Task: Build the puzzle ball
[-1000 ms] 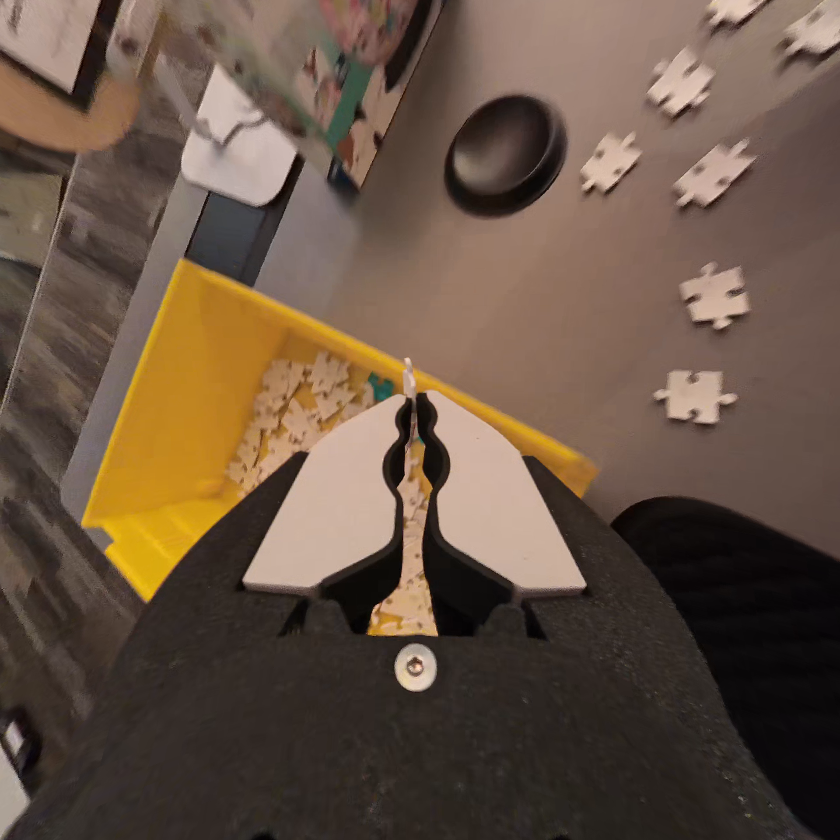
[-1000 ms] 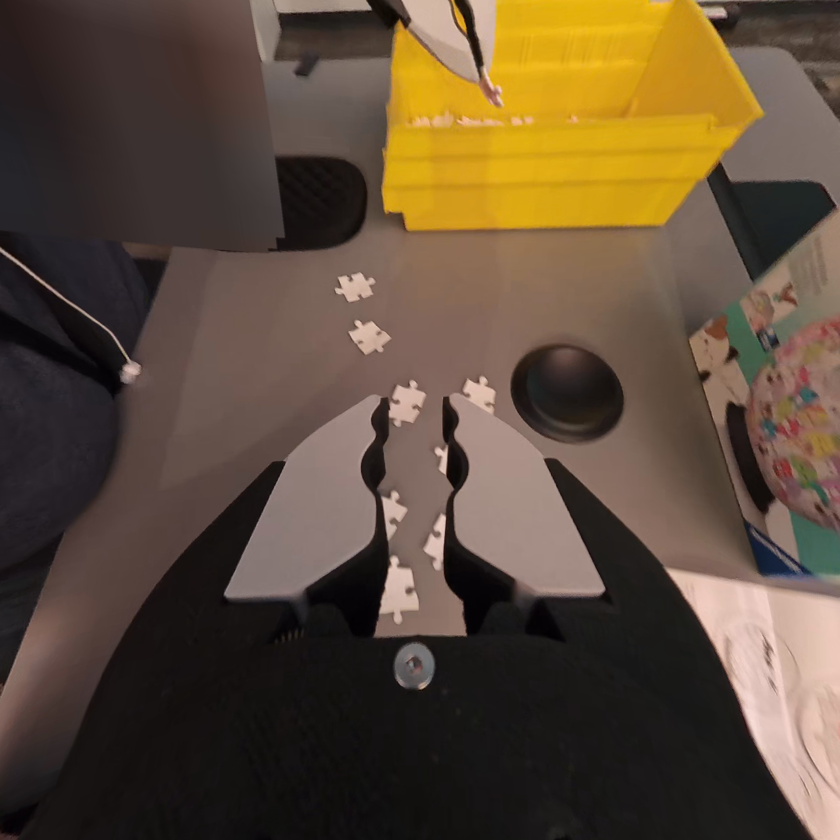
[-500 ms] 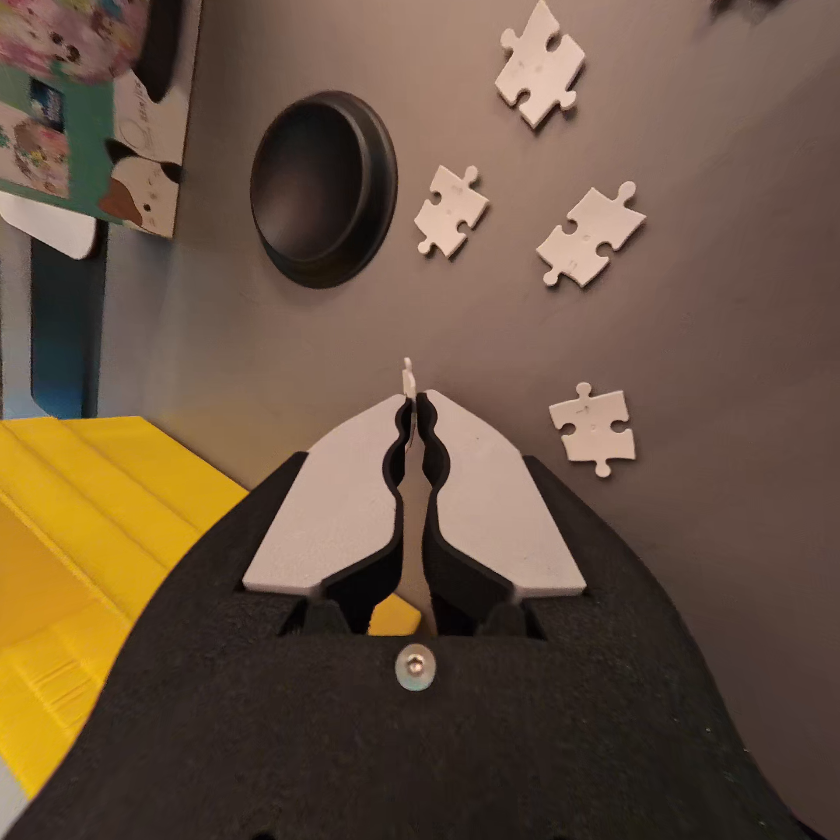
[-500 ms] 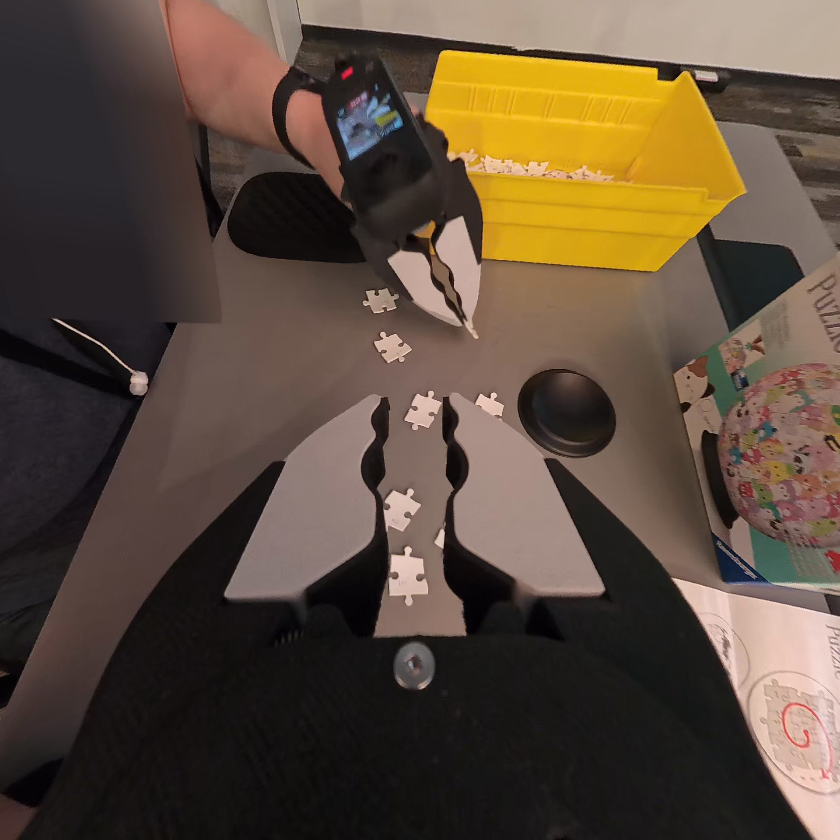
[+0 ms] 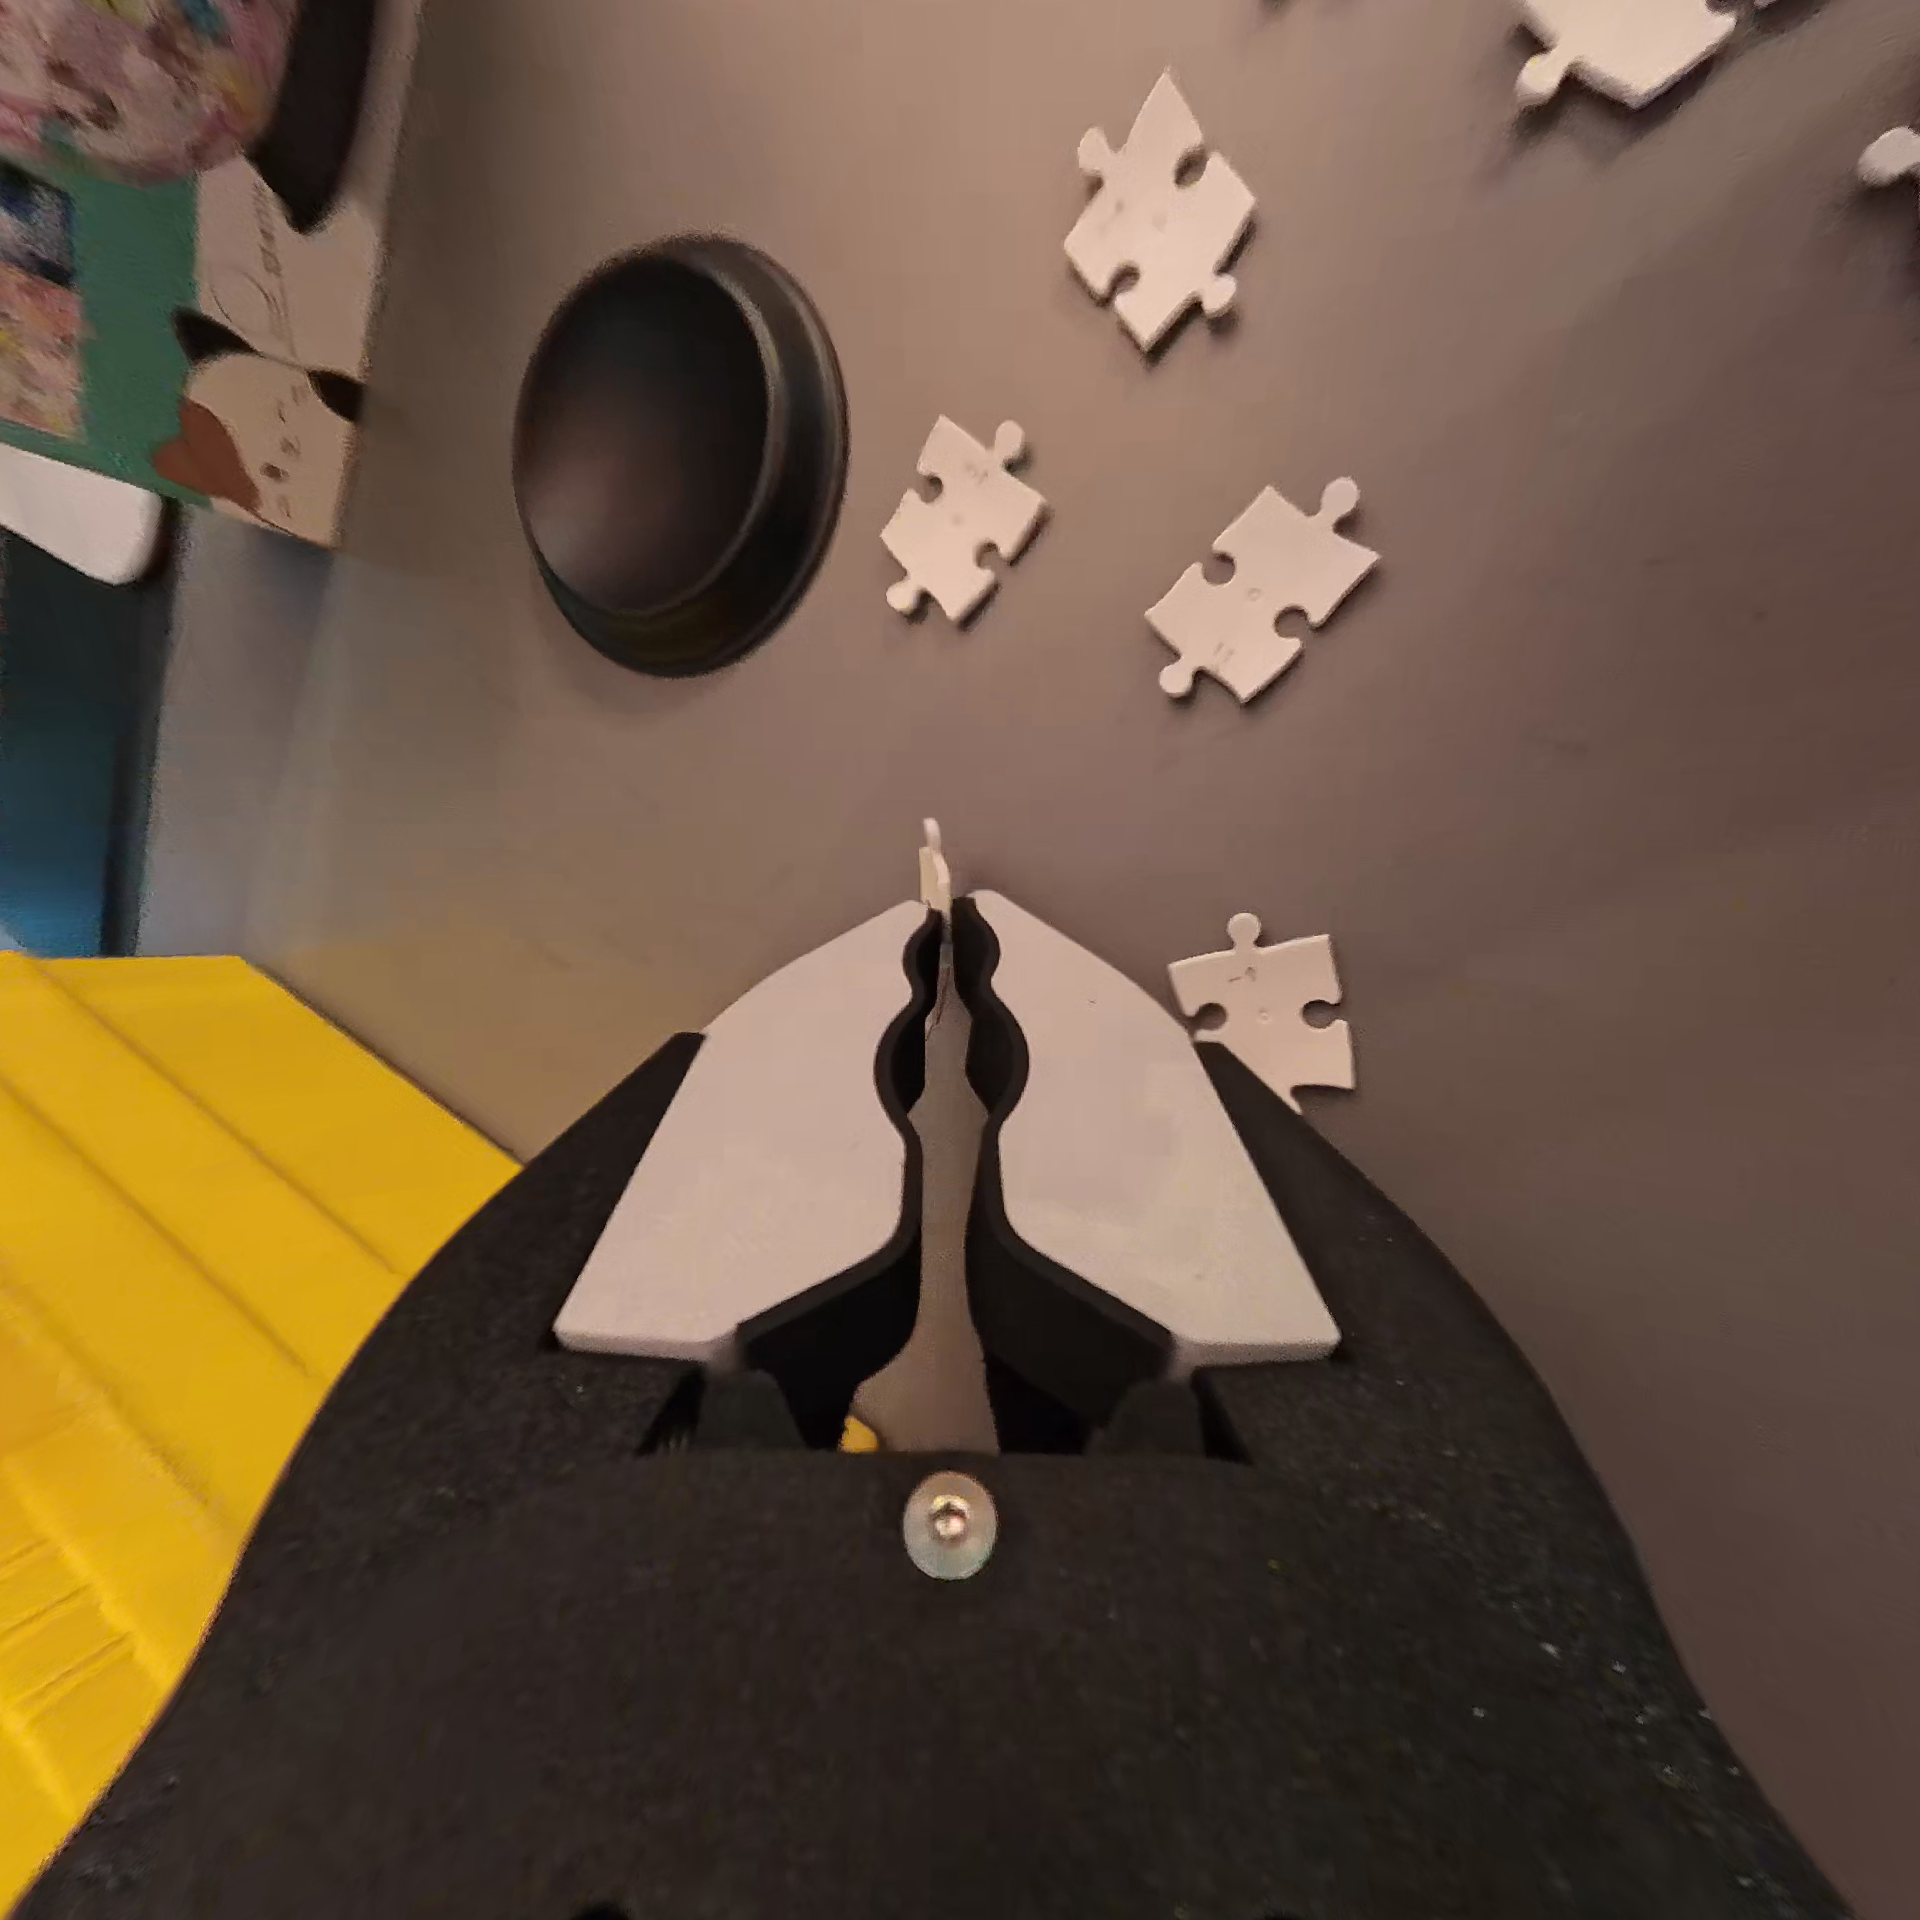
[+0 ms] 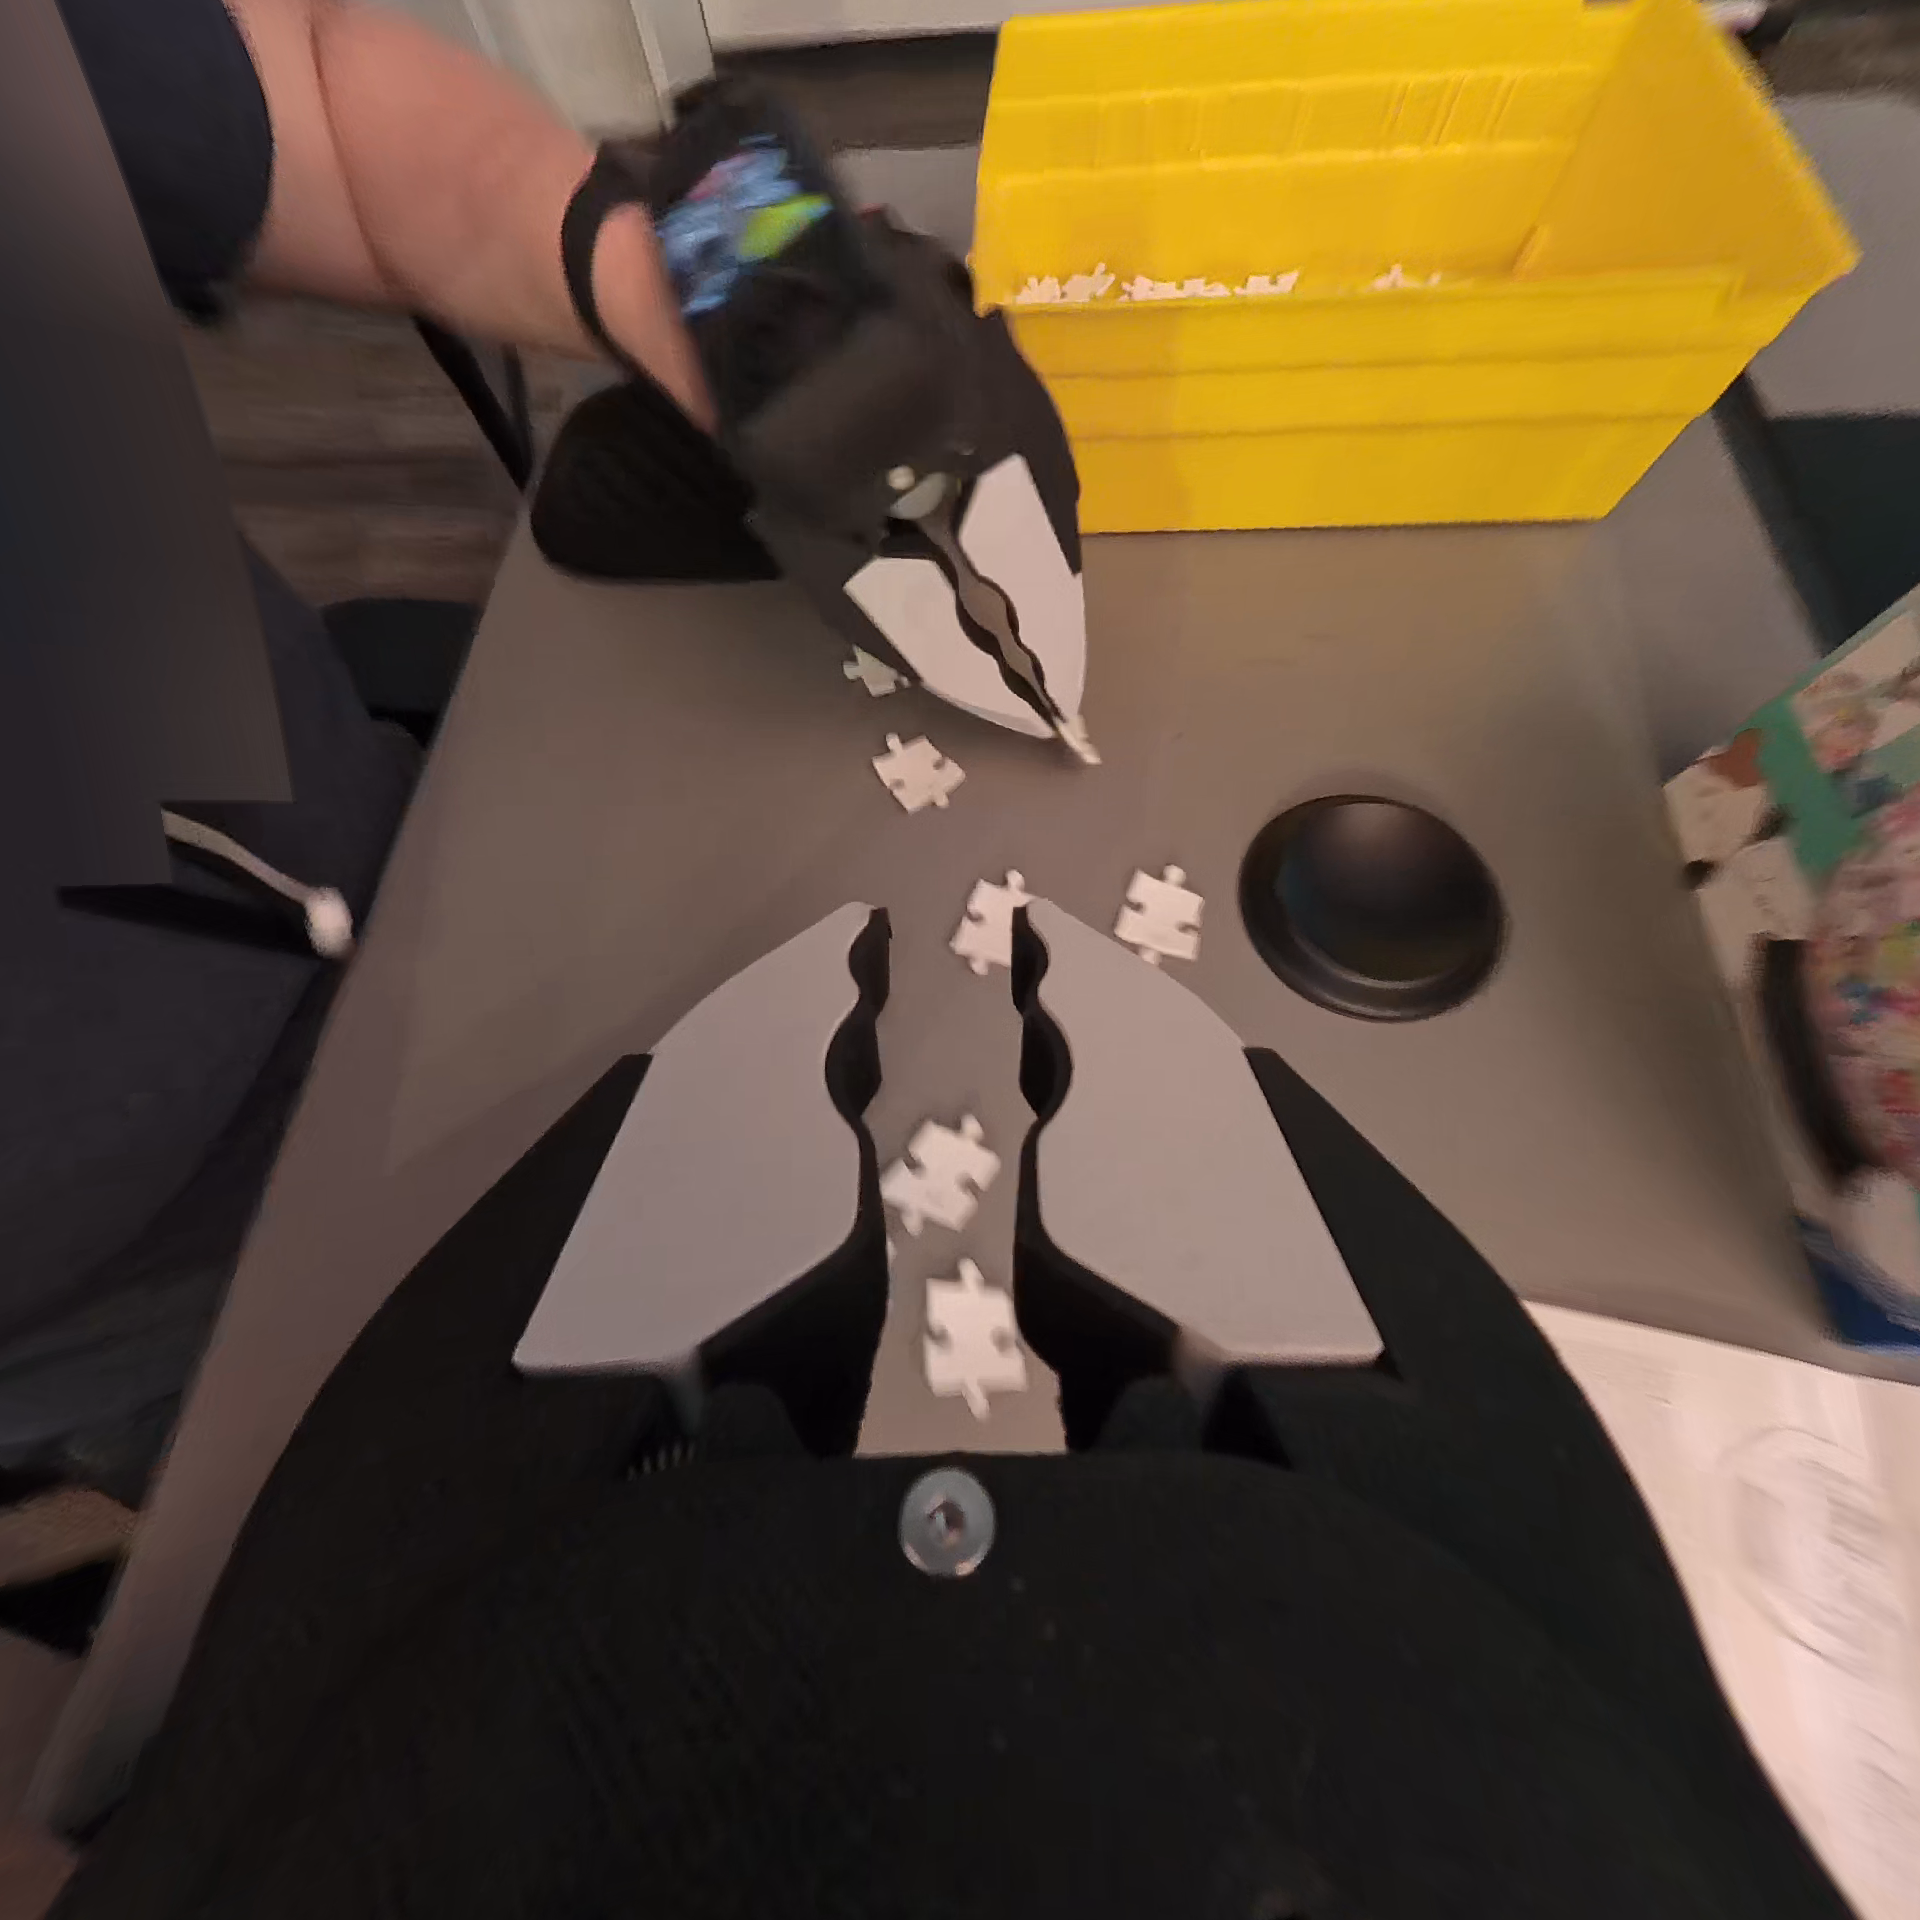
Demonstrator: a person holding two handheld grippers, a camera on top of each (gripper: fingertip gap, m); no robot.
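Several white pieces [image 5: 1262, 592] on grey table [image 5: 1558, 1039]

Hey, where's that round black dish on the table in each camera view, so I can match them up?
Left wrist view: the black dish sits upper left of centre, left of the loose white pieces.
Right wrist view: the black dish sits right of centre, beyond the right tool's tips.
Shared landmark: the yellow bin.
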